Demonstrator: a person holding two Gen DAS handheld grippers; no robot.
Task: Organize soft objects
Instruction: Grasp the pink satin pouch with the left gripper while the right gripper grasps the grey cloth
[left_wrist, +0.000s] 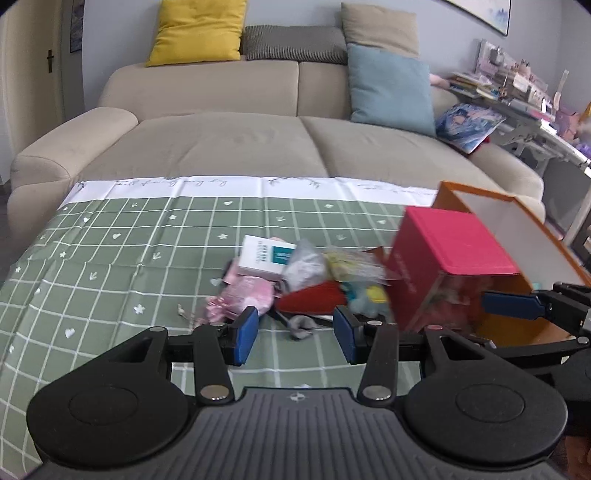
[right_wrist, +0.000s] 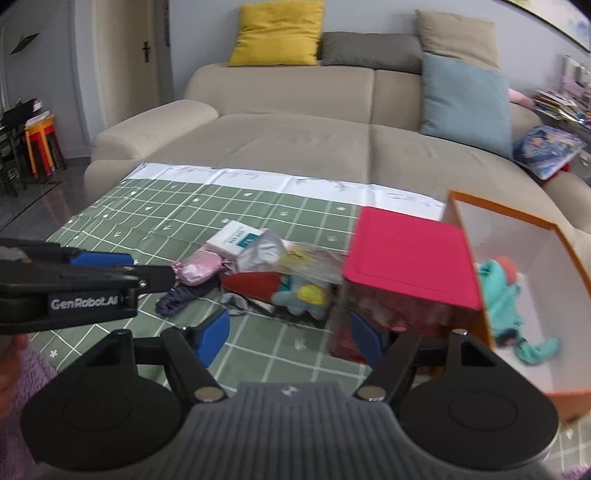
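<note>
Left gripper (left_wrist: 295, 332): jaws standing apart, gripping nothing. Right gripper (right_wrist: 291, 334): likewise parted and empty. Soft-object pile (left_wrist: 295, 280): lying on green checked cloth (left_wrist: 110, 258) at twelve o'clock; orange box (right_wrist: 517, 229) sitting at two o'clock, holding teal plush (right_wrist: 502, 295).

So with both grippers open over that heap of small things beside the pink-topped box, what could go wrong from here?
1. The heap is tangled: the red pouch lies against the blue plush and a clear bag, so a grab may drag neighbours along.
2. The right gripper has one finger close by the pink-topped box and might nudge it.
3. The left gripper and the right work close together and could collide.
</note>
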